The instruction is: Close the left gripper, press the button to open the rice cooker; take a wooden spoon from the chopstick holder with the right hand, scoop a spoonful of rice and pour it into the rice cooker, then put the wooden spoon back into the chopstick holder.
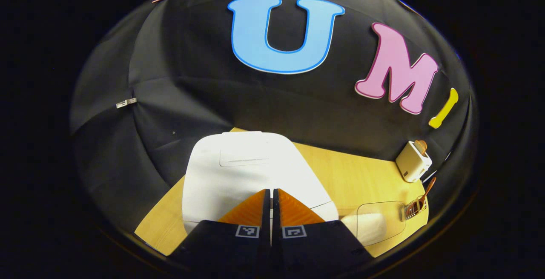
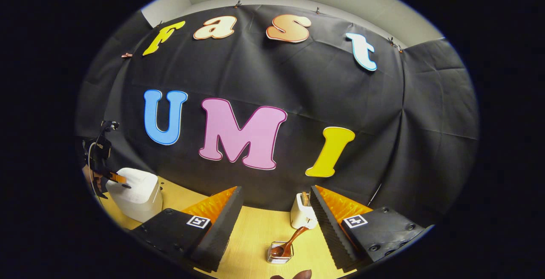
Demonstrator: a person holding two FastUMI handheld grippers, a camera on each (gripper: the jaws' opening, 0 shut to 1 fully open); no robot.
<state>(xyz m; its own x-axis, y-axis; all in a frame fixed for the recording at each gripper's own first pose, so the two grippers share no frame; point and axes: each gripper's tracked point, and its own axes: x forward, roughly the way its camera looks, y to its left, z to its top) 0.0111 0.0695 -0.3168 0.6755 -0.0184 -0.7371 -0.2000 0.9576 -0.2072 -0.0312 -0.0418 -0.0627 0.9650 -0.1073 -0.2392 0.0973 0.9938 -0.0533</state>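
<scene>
Two tongs: left [image 1: 271, 191] closed over rice cooker [image 1: 238, 172]; right [image 2: 276, 211] open above wooden spoon [image 2: 289, 241].

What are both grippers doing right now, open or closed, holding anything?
Left gripper: closed, empty, over the rice cooker.
Right gripper: open, empty.

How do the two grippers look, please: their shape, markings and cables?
The left gripper and right gripper each have two wedge-shaped fingers with ribbed inner faces on dark bodies, and a small square black-and-white marker on each body. The right gripper view shows a thin cable on the left gripper.
</scene>
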